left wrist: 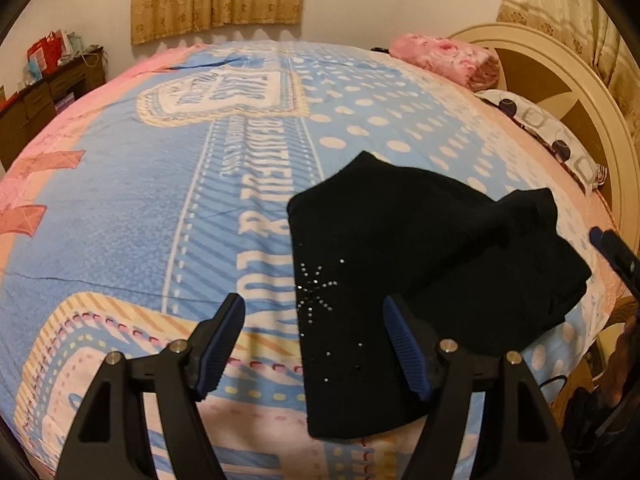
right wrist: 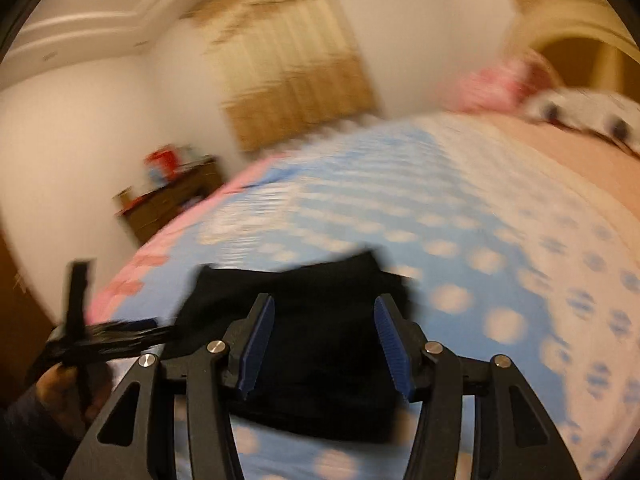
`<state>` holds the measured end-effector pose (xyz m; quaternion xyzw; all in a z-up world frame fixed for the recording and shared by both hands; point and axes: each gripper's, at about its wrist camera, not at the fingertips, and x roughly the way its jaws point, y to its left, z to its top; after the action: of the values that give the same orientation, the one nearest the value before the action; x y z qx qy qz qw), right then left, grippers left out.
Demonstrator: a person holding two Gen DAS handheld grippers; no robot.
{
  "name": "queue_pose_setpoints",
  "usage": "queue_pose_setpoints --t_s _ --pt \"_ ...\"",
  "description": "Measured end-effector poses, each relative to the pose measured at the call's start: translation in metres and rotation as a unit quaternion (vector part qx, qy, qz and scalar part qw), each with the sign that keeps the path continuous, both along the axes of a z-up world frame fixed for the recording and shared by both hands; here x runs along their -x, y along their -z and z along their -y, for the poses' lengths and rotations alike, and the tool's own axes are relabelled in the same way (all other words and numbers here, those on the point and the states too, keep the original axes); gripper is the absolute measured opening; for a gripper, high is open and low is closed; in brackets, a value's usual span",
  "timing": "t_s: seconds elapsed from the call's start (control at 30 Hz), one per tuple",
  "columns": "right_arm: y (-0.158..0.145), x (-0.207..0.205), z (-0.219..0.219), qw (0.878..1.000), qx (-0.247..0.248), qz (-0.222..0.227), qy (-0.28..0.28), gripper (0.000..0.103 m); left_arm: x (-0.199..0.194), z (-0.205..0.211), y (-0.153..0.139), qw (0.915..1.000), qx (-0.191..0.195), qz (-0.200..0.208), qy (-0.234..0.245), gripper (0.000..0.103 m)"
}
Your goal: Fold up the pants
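The black pants (left wrist: 420, 248) lie folded into a compact bundle on the blue dotted bedspread (left wrist: 160, 208), near the bed's front edge, with a rhinestone star (left wrist: 316, 286) facing up on the top layer. The left gripper (left wrist: 314, 344) hovers over the bundle's near left edge with its jaws wide apart and nothing between the pads; one finger sits over the bedspread, the other over the black fabric. The right gripper (right wrist: 324, 344) is likewise spread, jaws moderately wide and empty, with the bundle visible between and beyond them; this view is motion-blurred, so contact with the cloth cannot be confirmed. The left gripper also appears at the left edge of the right wrist view, held by a hand (right wrist: 60, 388). Judged from the layout, the fold is largely complete. Risks from here: the far right corner of the bundle stands raised and loosely layered, so a closing or dragging finger could snag it and pull the stack open. The bundle's closeness to the mattress edge means a sideways push could slide it off.
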<state>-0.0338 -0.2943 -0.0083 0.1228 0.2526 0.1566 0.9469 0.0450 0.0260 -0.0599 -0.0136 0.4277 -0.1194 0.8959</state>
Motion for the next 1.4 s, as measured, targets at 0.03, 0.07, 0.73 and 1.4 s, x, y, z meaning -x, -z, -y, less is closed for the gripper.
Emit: queue_pose_setpoints --t_s 0.03,0.07,0.73,1.4 --pt "0.001 -0.004 -0.014 1.000 0.001 0.000 -0.031 0.054 0.000 0.001 0.002 1.0000 0.001 -0.004 0.005 0.074" --pt "0.005 -0.008 -0.023 0.999 0.002 -0.006 -0.049 0.054 0.001 0.005 0.005 0.9999 0.000 -0.007 0.011 0.074" --pt "0.036 -0.026 0.006 0.994 0.055 -0.061 0.066 0.054 0.002 0.005 0.007 0.9999 -0.007 0.012 0.007 0.074" --pt "0.051 -0.032 0.011 0.987 0.123 -0.071 0.078 0.006 0.006 -0.001 0.002 0.9994 -0.002 0.035 -0.009 0.081"
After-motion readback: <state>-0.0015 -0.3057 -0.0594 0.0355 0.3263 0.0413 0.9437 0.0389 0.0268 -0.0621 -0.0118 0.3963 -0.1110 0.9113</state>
